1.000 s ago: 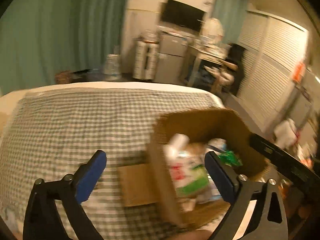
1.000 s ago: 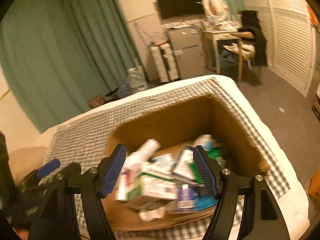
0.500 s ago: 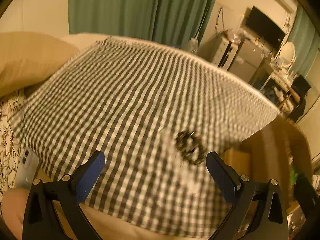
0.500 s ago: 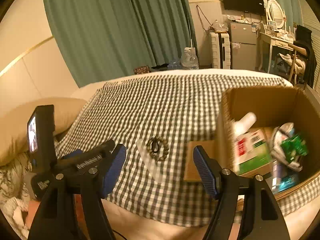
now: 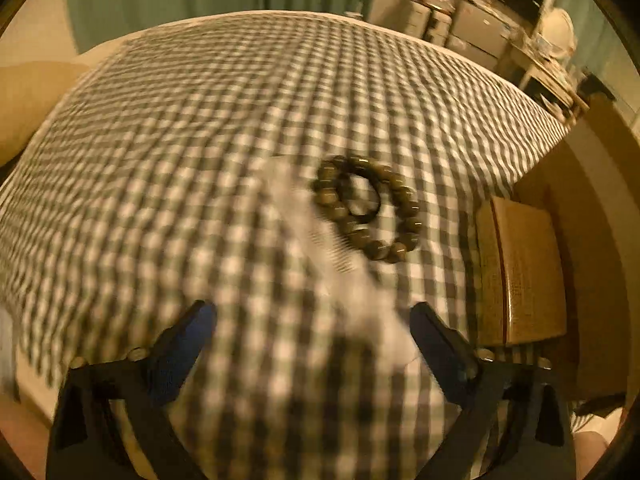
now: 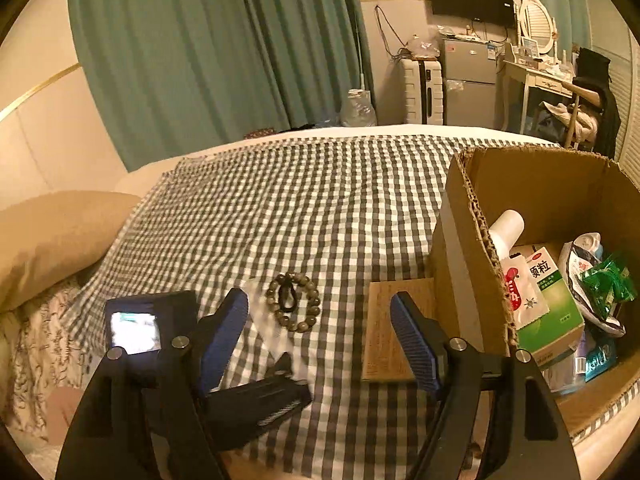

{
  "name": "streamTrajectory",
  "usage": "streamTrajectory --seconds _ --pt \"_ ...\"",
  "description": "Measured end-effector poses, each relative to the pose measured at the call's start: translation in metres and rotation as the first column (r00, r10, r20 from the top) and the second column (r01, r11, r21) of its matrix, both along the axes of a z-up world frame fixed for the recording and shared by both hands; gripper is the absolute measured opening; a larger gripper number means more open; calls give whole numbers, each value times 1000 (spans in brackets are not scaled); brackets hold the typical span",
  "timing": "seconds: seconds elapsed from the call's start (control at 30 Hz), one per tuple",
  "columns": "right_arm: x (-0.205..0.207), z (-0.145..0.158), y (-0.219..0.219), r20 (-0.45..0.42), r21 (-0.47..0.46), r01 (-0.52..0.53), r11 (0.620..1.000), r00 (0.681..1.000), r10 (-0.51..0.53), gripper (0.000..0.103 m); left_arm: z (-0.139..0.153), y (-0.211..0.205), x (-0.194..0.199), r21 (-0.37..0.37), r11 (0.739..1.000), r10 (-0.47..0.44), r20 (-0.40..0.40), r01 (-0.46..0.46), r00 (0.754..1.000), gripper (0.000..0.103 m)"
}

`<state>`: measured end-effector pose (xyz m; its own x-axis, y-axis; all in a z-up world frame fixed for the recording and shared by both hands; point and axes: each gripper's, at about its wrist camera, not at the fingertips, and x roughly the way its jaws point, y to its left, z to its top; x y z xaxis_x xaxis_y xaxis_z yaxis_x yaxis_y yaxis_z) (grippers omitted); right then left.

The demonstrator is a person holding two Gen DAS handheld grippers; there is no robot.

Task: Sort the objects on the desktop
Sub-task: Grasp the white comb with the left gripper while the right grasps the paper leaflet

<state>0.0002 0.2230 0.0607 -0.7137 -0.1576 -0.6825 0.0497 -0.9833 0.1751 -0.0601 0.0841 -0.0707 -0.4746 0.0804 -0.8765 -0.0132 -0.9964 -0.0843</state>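
Both grippers have swung off the box (image 6: 540, 240) (already well filled); left gripper (image 5: 312, 320) gaping, right gripper (image 6: 316, 316) gaping empty, bead bracelet (image 5: 366, 208) just ahead, unsorted.

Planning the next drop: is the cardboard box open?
Open: the cardboard box has no lid on top, and packets show inside.

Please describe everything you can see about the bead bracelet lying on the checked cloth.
The bead bracelet is a closed ring of round, olive-brown, slightly glossy beads, perhaps wood or stone. It lies flat on the checked cloth, partly over a clear plastic sheet. A smaller black loop, maybe a hair tie, rests inside the ring. The cardboard box stands to its right, apart. Nothing grips it: the left tongs are open just short of it.
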Motion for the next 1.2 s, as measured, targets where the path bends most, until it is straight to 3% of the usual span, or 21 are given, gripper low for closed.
streamTrajectory --seconds 0.03,0.13,0.17,0.2,0.27,0.33,0.47,0.53,0.73,0.83,0.97,1.07,1.13,1.2 --pt "-2 -3 0 6 4 3 1000 1000 -3 73 -4 6 -4 5 1000 -26 -1 26 1000 47" --pt "-3 -10 1 33 -19 -6 1000 999 6 73 -11 19 -10 -33 996 -88 -28 87 996 36" --pt "-4 -12 1 46 -25 -5 1000 999 6 73 -11 18 -10 -32 995 -101 -43 100 994 24" --pt "-4 -14 0 57 -27 -3 1000 998 5 73 -11 13 -9 -22 994 -105 -56 104 993 18" --pt "-6 -22 -3 102 -7 26 1000 994 -25 73 -12 2 -10 11 994 -105 -52 106 993 15" --pt "-9 -34 -6 162 30 60 998 985 -64 73 -7 -12 -11 -35 996 -80 -55 78 995 8" --pt "-18 -61 -18 257 181 91 979 957 -136 73 -6 -46 -19 5 999 -32 -10 32 999 7" --pt "-24 -72 -27 271 275 86 958 948 -163 73 -3 -56 -18 -14 1000 -3 -22 3 1000 7" --pt "-49 -118 -40 321 558 40 829 910 -261 73 -5 -72 -20 19 999 27 -16 -26 1000 7" --pt "-58 -136 -43 308 657 27 753 903 -301 86 -5 -74 -20 39 999 31 -12 -31 999 7" --pt "-63 -137 -36 298 655 39 754 904 -306 92 -4 -76 -20 65 997 44 -6 -44 999 7" --pt "-68 -140 -27 290 651 55 757 904 -315 102 -4 -76 -20 65 997 44 -6 -44 999 7" --pt "-70 -137 -15 301 602 78 794 899 -317 102 -4 -75 -20 59 997 43 -8 -42 999 7" --pt "-70 -135 -12 297 592 80 802 904 -309 102 -4 -75 -20 61 997 46 -10 -45 999 8"
